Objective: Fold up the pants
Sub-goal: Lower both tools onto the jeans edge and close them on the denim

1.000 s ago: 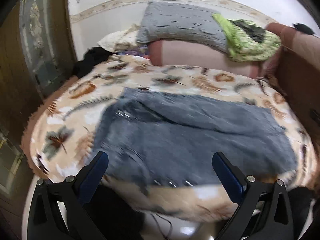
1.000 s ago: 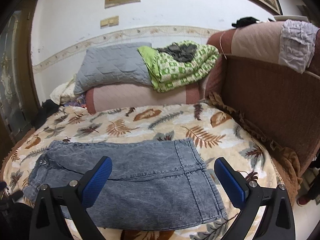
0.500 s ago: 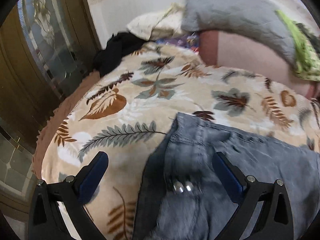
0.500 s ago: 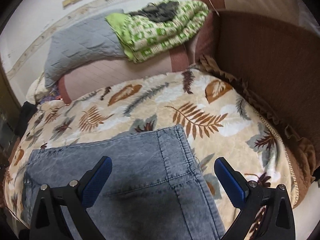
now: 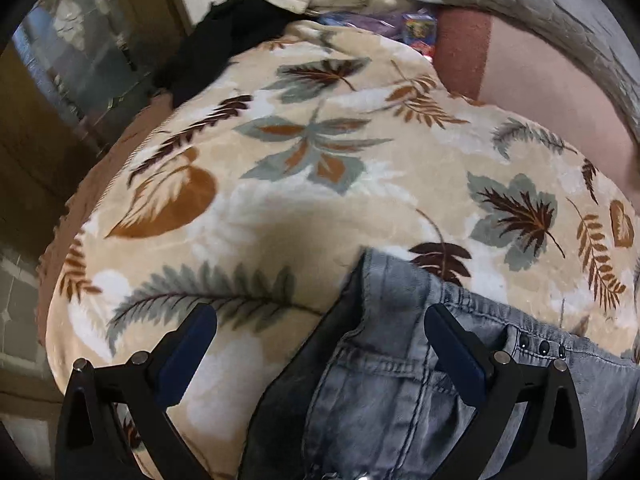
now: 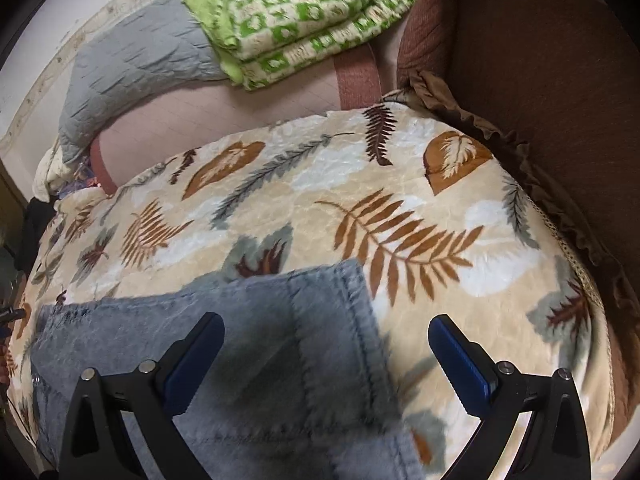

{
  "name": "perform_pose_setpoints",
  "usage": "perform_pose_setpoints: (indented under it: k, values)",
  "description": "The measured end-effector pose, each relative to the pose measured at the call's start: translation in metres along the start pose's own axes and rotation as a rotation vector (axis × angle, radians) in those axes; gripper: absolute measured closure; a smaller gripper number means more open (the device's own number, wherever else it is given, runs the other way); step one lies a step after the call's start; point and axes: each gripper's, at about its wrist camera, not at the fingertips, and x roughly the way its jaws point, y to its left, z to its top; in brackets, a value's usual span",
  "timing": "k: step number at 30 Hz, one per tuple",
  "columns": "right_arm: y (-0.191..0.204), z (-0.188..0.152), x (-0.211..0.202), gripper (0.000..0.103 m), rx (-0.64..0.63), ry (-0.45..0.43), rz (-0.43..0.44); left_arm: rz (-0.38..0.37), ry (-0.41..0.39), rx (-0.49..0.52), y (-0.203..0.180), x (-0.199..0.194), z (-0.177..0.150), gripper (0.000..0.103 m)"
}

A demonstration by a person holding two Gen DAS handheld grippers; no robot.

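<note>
Grey-blue denim pants (image 5: 400, 380) lie folded flat on a leaf-patterned blanket (image 5: 280, 184). In the left wrist view their waistband corner with metal buttons sits low and right of centre. My left gripper (image 5: 320, 344) is open and hovers just above that corner, straddling its left edge. In the right wrist view the pants' hem end (image 6: 280, 340) fills the lower left. My right gripper (image 6: 326, 354) is open and empty, low over the hem's right edge, with the blanket (image 6: 440, 208) under its right finger.
A pink bolster (image 6: 224, 120), a grey quilted pillow (image 6: 132, 64) and a green patterned quilt (image 6: 304, 20) lie at the back. A brown padded headboard (image 6: 540, 80) rises on the right. Black clothing (image 5: 216, 44) and a glass-panelled door (image 5: 72, 64) are at the left.
Both grippers have moved forward and down toward the pants. The left one has closed in on the waistband corner, the right one on the hem end. Both stay open.
</note>
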Motion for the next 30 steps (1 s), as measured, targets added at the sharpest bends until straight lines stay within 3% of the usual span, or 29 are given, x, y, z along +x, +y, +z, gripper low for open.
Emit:
perform_pose_setpoints:
  k: [6, 13, 24, 27, 30]
  values:
    - [-0.008, 0.022, 0.046, 0.000, 0.041, 0.106, 0.059, -0.036, 0.052, 0.035, -0.016, 0.022, 0.012, 0.000]
    - [-0.015, 0.030, 0.079, 0.002, 0.109, 0.138, 0.058, -0.074, 0.058, 0.067, -0.024, 0.028, 0.022, 0.001]
    - [-0.017, 0.031, 0.085, 0.002, 0.100, 0.148, 0.043, -0.051, 0.045, 0.040, 0.003, 0.025, 0.034, 0.001]
    - [-0.013, 0.033, 0.088, 0.009, 0.092, 0.157, 0.051, -0.059, 0.055, 0.055, 0.000, 0.026, 0.035, 0.001]
    - [-0.009, 0.034, 0.092, 0.012, 0.076, 0.168, 0.047, -0.079, 0.085, 0.074, -0.006, 0.031, 0.034, 0.012]
